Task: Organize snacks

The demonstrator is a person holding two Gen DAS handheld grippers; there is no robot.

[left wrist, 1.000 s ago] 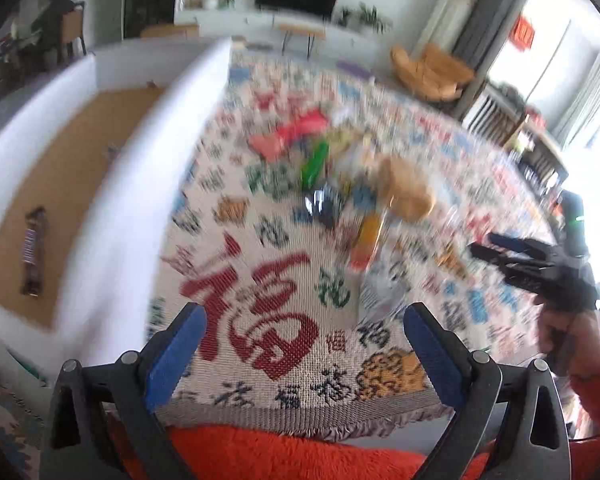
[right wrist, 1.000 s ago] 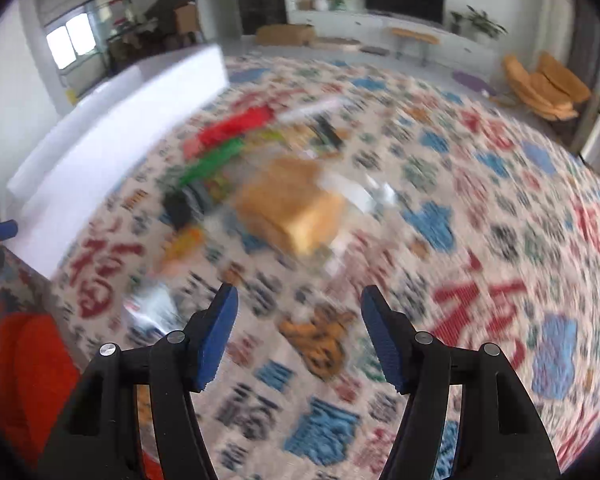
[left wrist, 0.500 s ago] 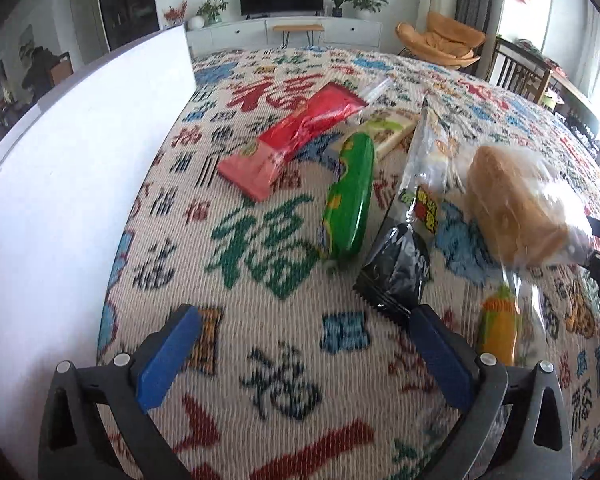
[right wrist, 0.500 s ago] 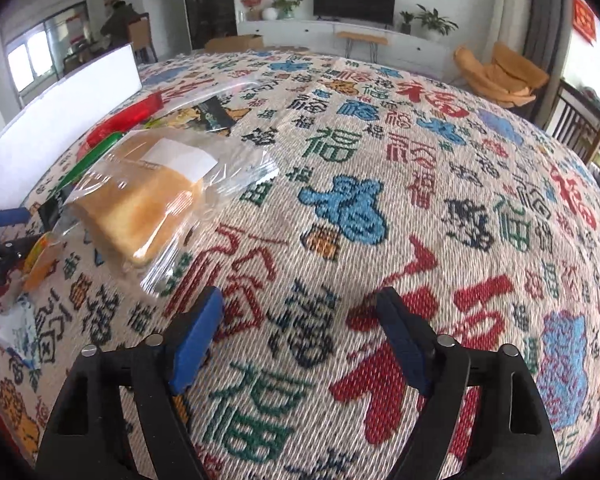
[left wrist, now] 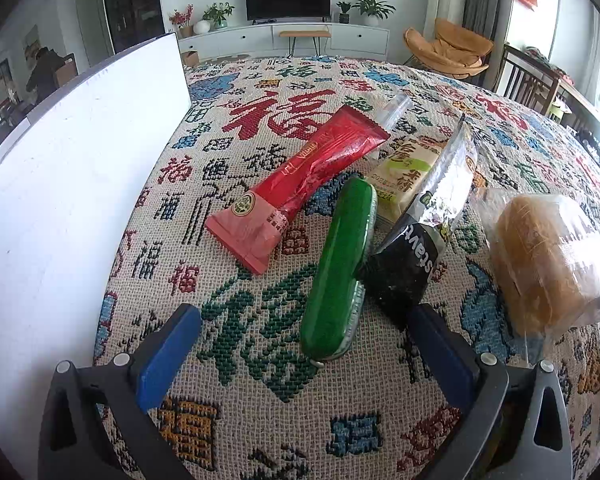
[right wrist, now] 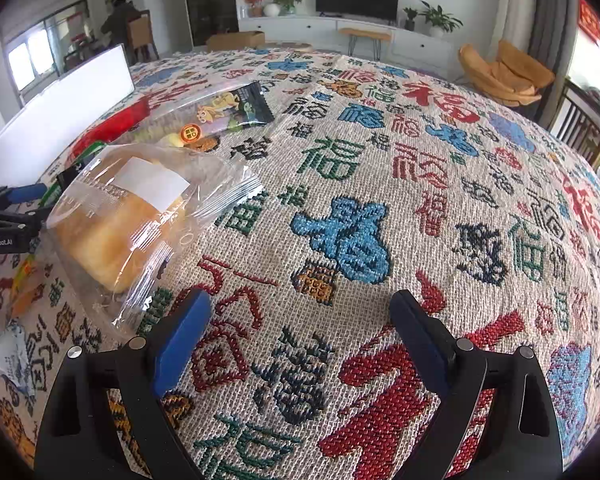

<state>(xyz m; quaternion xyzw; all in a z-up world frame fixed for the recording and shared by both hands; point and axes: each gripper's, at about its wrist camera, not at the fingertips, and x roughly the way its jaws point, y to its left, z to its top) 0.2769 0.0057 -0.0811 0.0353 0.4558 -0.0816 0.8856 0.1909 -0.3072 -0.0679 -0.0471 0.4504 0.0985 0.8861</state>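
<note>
My left gripper point(left wrist: 304, 346) is open and low over the patterned cloth. The near end of a green snack pack point(left wrist: 336, 280) lies between its fingertips without touching either pad. Beside that pack lie a red pack point(left wrist: 300, 184), a black seaweed pack point(left wrist: 412, 256) and a yellow-green cake pack point(left wrist: 404, 168). A bread loaf in a clear bag point(left wrist: 552, 256) sits at the right. My right gripper point(right wrist: 300, 322) has its jaws opening wide, with only cloth between them. The bread bag point(right wrist: 128, 216) lies just beyond its left finger, and the left gripper point(right wrist: 8, 208) shows behind it.
A tall white box wall point(left wrist: 68, 180) runs along the left of the snacks. A dark cartoon-printed snack pack point(right wrist: 236, 112) lies farther back, and a white wrapper point(right wrist: 8, 356) sits near the table's front edge. A person stands far back in the room.
The left gripper swung away from the box's inside and came down close over the snack pile. The right gripper dropped toward the cloth beside the bread, and its jaws spread wider.
</note>
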